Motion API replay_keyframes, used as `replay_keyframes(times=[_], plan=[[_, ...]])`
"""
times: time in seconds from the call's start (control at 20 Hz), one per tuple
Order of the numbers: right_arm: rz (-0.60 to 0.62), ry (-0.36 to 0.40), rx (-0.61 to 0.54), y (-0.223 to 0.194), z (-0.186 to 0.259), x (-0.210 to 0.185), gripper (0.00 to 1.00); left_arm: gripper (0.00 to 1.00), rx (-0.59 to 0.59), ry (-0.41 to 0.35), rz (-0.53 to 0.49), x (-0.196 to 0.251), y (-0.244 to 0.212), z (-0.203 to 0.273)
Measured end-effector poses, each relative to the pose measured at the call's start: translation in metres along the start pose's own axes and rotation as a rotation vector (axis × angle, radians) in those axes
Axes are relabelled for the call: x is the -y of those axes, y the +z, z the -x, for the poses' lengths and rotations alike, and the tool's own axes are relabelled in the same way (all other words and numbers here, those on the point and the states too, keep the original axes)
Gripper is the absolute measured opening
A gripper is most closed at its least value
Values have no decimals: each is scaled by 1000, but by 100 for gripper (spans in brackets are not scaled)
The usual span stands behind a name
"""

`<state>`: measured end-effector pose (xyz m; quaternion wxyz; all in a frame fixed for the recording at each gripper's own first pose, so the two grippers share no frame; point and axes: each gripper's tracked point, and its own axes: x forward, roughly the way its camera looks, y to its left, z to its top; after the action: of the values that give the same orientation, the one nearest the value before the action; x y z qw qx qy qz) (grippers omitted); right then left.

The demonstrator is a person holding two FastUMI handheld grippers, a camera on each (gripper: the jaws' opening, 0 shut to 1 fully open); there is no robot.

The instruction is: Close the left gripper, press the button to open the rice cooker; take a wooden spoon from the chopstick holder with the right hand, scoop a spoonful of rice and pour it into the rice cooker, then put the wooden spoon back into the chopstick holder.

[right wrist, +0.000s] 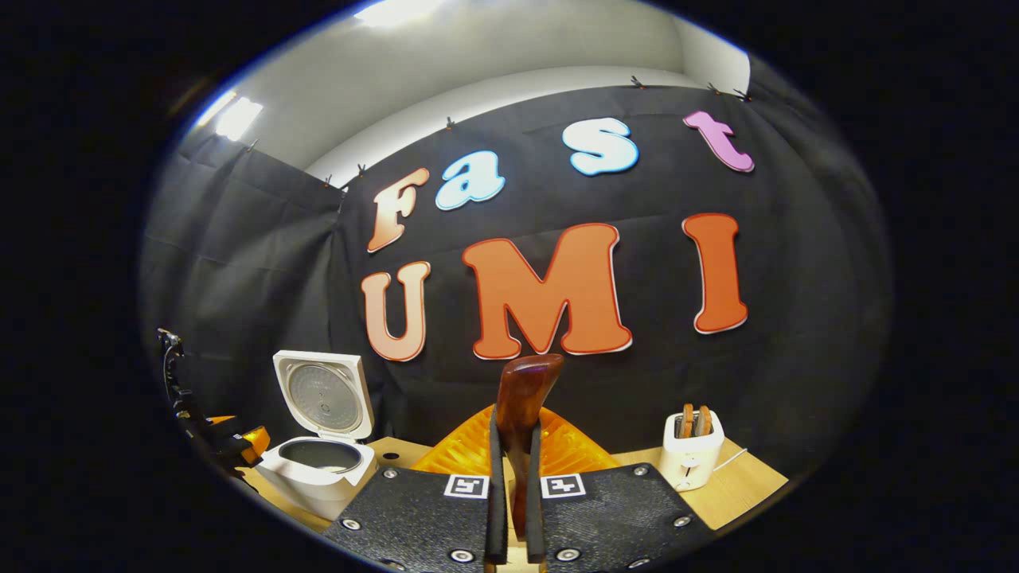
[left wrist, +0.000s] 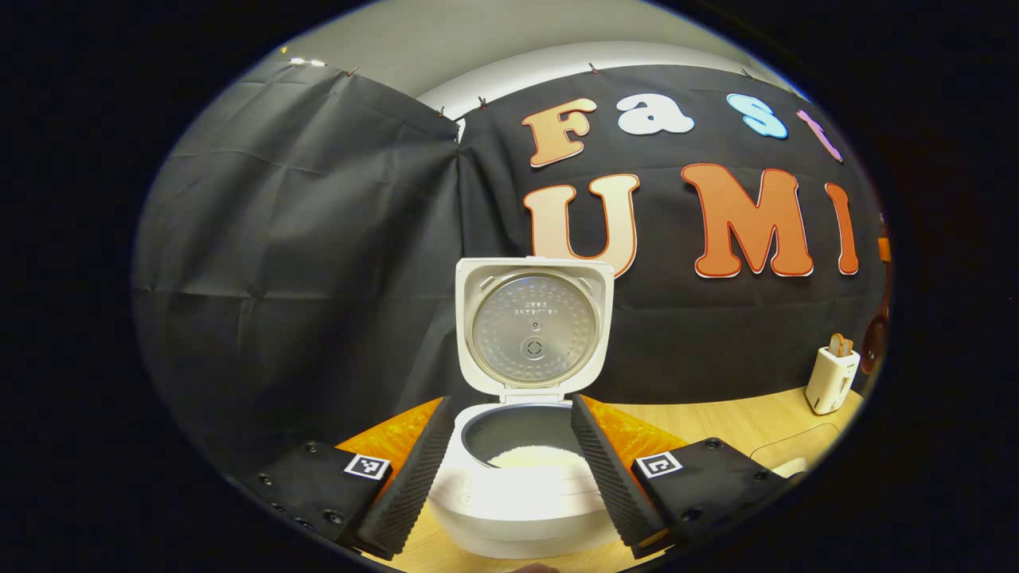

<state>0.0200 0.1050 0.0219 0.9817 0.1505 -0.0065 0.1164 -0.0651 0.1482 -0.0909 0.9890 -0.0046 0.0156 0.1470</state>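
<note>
On the wooden surface against the black cloth wall, the rice cooker stands with its lid swung fully up, the metal inner plate facing the room. Inside the dark pot lies a low heap of white rice.

From the left gripper view, the left gripper sits directly in front of the cooker with its jaws released; the two fingers stand well apart, one on each side of the cooker's front, and nothing lies between them. Whether they touch the cooker body cannot be told. Far to the right on the surface stands the white chopstick holder with brownish wooden utensils in its top.

From the right gripper view, the right gripper has its jaws clenched on the wooden spoon, whose dark brown body rises upright from between the fingers and ends in a broader rounded part above them. Left of it and farther back, the open rice cooker is seen, with the left gripper just beside it at the edge. To the right, the chopstick holder stands on the surface with two wooden pieces in it, apart from the spoon.
</note>
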Motion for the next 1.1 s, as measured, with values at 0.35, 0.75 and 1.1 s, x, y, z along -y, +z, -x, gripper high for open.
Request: replay_keyframes(times=[0.35,0.75,1.1], plan=[[-24,-111,-82,-33,35,49,10,96,-7,-13,2,19,-2,-6],[-49,-228,-176,-79,48,81,10,94,-55,-24,3,32,-20,-15],[-130,-276,-238,-119,58,94,10,96,-49,-29,-13,40,-18,-19]])
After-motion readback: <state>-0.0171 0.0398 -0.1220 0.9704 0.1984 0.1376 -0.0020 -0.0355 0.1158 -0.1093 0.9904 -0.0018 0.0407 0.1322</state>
